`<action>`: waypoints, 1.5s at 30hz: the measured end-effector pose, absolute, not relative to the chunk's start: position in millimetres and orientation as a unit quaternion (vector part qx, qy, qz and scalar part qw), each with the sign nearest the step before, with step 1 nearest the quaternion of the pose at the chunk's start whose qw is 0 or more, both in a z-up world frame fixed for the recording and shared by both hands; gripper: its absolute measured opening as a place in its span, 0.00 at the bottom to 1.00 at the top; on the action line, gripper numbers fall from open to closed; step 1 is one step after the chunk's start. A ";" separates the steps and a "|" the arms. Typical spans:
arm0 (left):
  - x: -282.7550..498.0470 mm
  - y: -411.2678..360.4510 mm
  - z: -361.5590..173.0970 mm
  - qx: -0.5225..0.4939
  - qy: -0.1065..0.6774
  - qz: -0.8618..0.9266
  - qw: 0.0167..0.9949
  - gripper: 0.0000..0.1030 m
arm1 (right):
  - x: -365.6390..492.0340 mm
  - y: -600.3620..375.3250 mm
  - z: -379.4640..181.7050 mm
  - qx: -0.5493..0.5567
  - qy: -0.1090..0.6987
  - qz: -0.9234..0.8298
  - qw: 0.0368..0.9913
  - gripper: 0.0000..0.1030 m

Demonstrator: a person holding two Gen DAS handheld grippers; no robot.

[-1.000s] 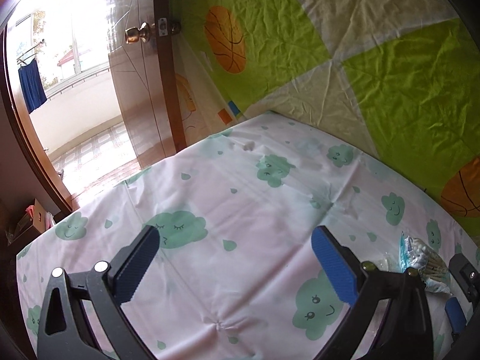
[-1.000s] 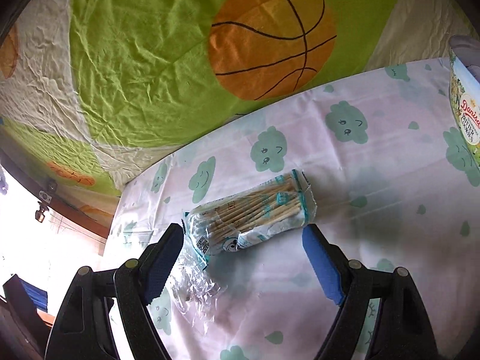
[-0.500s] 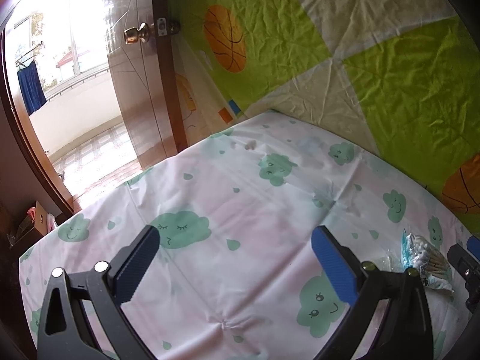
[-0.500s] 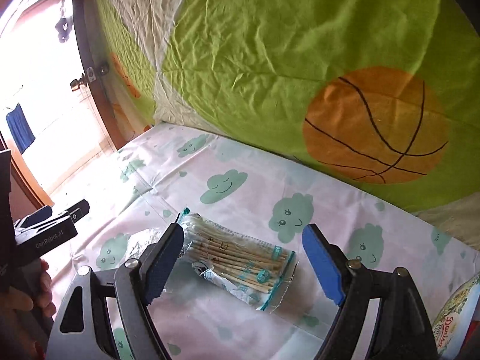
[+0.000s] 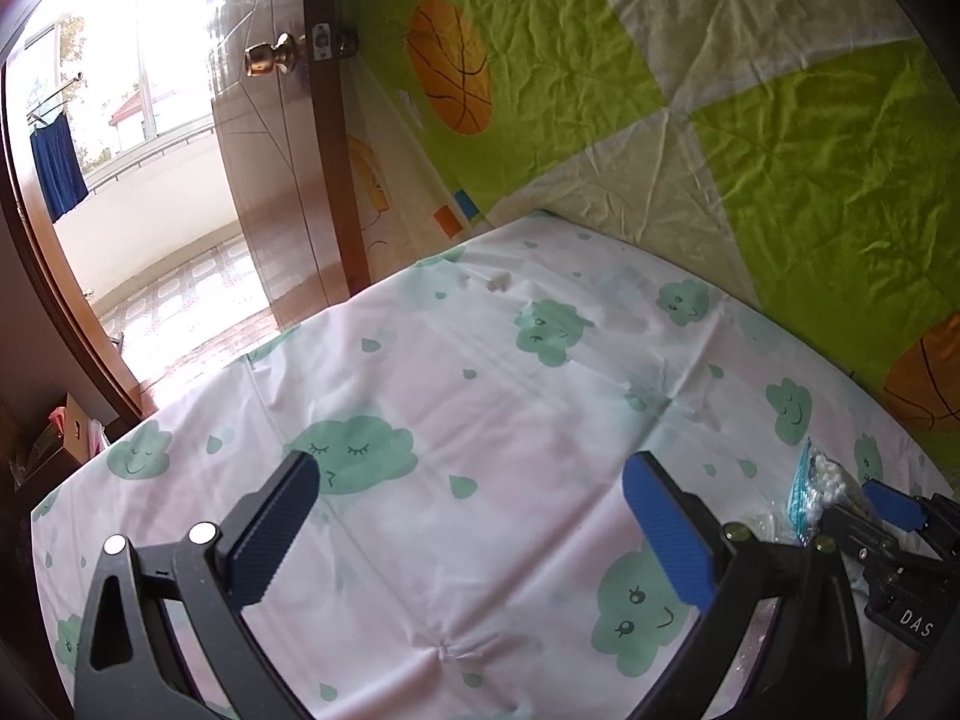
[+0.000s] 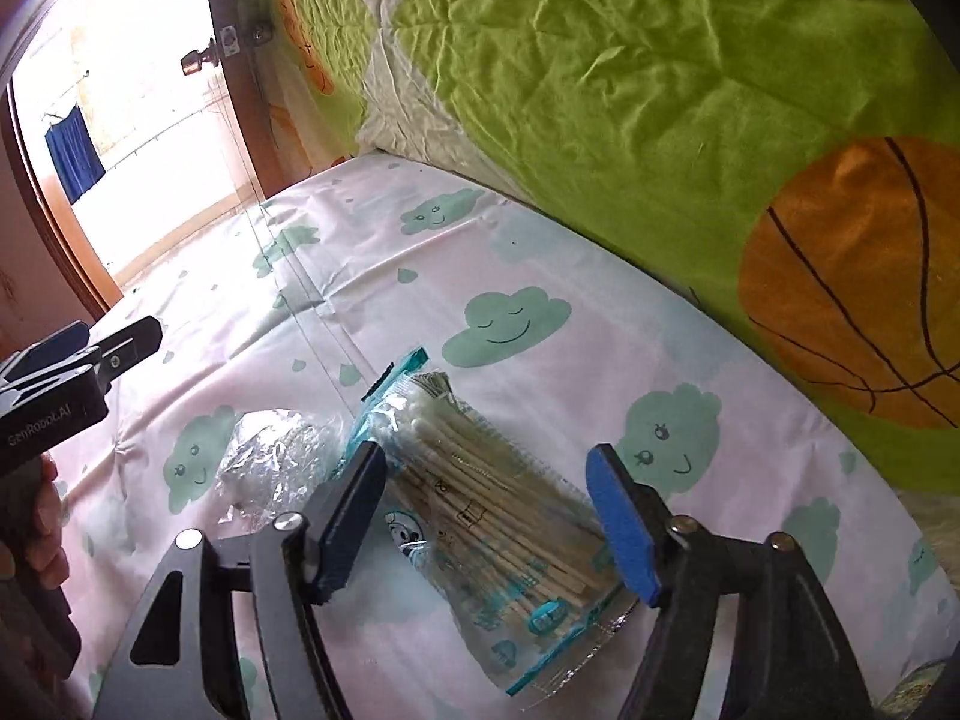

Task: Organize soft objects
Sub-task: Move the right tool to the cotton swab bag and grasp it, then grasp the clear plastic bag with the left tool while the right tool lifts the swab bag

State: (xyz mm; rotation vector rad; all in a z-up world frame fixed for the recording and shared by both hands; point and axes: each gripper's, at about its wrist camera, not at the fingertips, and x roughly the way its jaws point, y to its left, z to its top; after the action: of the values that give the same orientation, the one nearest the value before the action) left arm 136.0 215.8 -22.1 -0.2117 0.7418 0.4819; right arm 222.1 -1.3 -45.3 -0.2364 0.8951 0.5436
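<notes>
A clear packet of cotton swabs (image 6: 480, 516) lies on the cloud-print sheet (image 6: 540, 252). My right gripper (image 6: 489, 516) straddles it, the packet lengthwise between the blue pads. Its jaws are closing and stand close to the packet's two sides; I see no squeeze on the wrapper. In the left wrist view the same packet (image 5: 822, 480) shows at the far right, beside the right gripper (image 5: 894, 510). My left gripper (image 5: 471, 531) hovers open over the bare sheet (image 5: 540, 408) with nothing between its fingers. It also appears at the left edge as the left gripper (image 6: 78, 360), held by a hand (image 6: 36, 528).
Crumpled clear plastic (image 6: 270, 456) lies just left of the packet. A green quilt with basketball prints (image 6: 660, 90) rises along the sheet's far side. An open wooden door (image 5: 282, 138) with a brass knob leads to a bright balcony. A printed tin's rim (image 6: 918, 690) peeks at bottom right.
The right gripper rolled and shifted over the packet, which now lies lengthwise between its pads, and its jaws narrowed. The left gripper stayed still and open.
</notes>
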 end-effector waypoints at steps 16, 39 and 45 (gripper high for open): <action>140.9 206.9 -30.7 -0.087 0.369 0.208 0.902 0.99 | 157.0 6.6 -53.0 -0.092 0.426 0.177 0.883 0.30; 167.9 116.4 -54.9 -0.094 0.422 0.126 0.893 0.76 | 71.2 -66.7 -16.2 0.106 0.292 0.083 0.947 0.31; 163.0 132.7 -52.8 -0.137 0.406 0.018 0.903 0.11 | 74.6 -74.8 -20.6 0.124 0.302 0.079 0.942 0.31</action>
State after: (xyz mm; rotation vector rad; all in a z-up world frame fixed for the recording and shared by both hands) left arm 163.0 132.7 -52.8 -0.2824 0.8396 0.0373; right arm 74.6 -74.8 -20.6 0.2537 0.6167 0.1614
